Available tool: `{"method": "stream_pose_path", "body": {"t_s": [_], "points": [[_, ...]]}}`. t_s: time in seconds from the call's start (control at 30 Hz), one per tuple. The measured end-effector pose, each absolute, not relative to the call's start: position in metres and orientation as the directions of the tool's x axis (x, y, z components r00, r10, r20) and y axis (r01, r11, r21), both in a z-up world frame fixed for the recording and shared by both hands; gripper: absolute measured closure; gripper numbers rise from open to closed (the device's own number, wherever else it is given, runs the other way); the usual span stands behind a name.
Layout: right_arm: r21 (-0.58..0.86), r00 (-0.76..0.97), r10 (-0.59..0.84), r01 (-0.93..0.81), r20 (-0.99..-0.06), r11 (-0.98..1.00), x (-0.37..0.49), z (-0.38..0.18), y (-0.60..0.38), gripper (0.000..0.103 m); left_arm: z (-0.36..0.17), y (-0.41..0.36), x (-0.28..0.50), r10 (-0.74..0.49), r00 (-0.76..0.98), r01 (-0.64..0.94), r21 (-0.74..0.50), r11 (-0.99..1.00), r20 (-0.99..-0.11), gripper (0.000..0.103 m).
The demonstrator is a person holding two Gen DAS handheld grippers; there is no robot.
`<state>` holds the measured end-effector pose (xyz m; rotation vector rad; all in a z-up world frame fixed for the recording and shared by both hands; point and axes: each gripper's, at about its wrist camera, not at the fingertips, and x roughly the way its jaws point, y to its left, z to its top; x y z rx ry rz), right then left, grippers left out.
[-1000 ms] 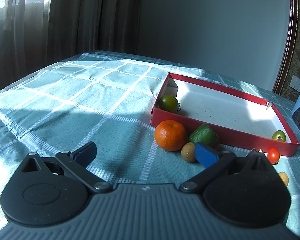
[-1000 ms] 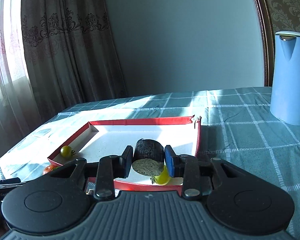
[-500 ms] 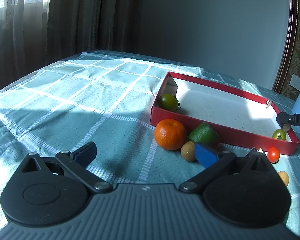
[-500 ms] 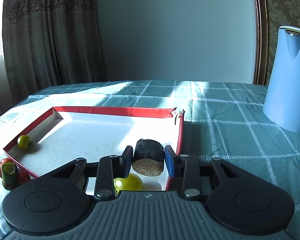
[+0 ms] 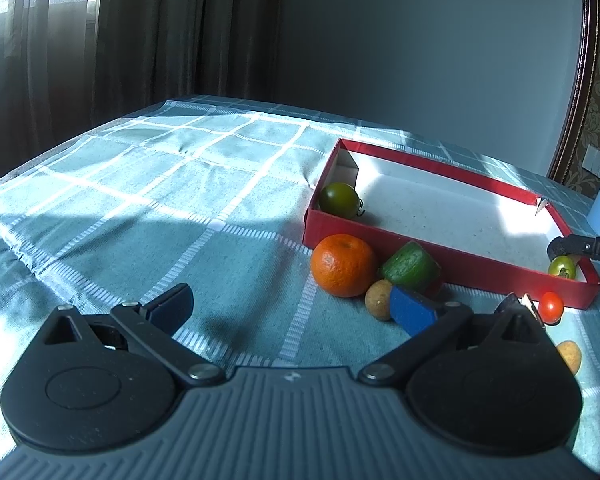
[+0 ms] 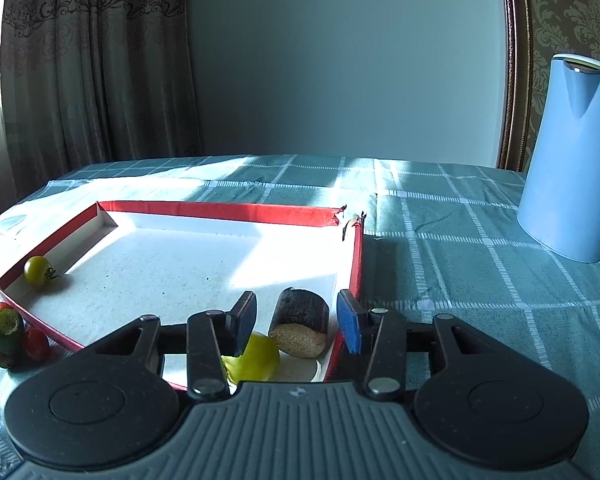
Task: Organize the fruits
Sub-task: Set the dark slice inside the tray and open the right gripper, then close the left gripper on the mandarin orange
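A red tray (image 5: 440,258) with a white floor lies on the checked cloth; it also shows in the right wrist view (image 6: 228,212). My right gripper (image 6: 296,322) is open over its near right corner. A dark cut log piece (image 6: 300,320) lies between the fingers, untouched, beside a yellow-green tomato (image 6: 256,358). A green tomato (image 6: 38,271) sits in the far left corner. My left gripper (image 5: 288,306) is open and empty above the cloth. An orange (image 5: 344,265), a green cucumber piece (image 5: 410,268), a small potato (image 5: 378,299) and a red cherry tomato (image 5: 551,307) lie outside the tray.
A light blue kettle (image 6: 568,160) stands on the cloth at the right. Another small potato (image 5: 570,356) lies near the left gripper's right side. Curtains hang behind the table at the left. The right gripper's finger (image 5: 580,246) shows over the tray corner in the left wrist view.
My right gripper has opened and let go of the dark log piece, which now rests on the tray floor. The left gripper has hardly moved.
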<state>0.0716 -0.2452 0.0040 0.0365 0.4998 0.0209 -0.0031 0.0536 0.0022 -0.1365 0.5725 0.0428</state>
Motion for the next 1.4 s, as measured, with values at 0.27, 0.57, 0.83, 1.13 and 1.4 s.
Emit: {"method": "stream_pose_path", "body": {"t_s": [0.27,0.57,0.83,1.13,1.4], "points": [[0.115,0.885,0.025,0.033,-0.466,0.993,-0.003,0.005,-0.254,0.031,0.003,0.053,-0.005,-0.001,0.846,-0.074,-0.120,0.990,-0.533,0.000],[0.179,0.879,0.072,0.015,-0.471,0.984,-0.018,-0.012,-0.263,0.031,0.008,0.053,-0.014,-0.075,0.866,-0.001,-0.152,0.988,-0.495,0.000],[0.204,0.877,0.107,-0.010,-0.468,0.979,-0.021,-0.013,-0.264,0.027,0.015,0.031,-0.018,-0.098,0.891,0.112,0.005,0.994,-0.444,0.011],[0.198,0.869,0.128,-0.036,-0.478,0.980,-0.020,-0.013,-0.260,0.027,0.012,0.056,0.018,-0.010,0.883,0.085,0.140,0.987,-0.469,0.019],[0.195,0.866,0.132,-0.040,-0.483,0.980,-0.020,-0.014,-0.259,0.027,0.013,0.051,0.023,-0.098,0.878,0.164,0.102,0.981,-0.469,0.017]]}}
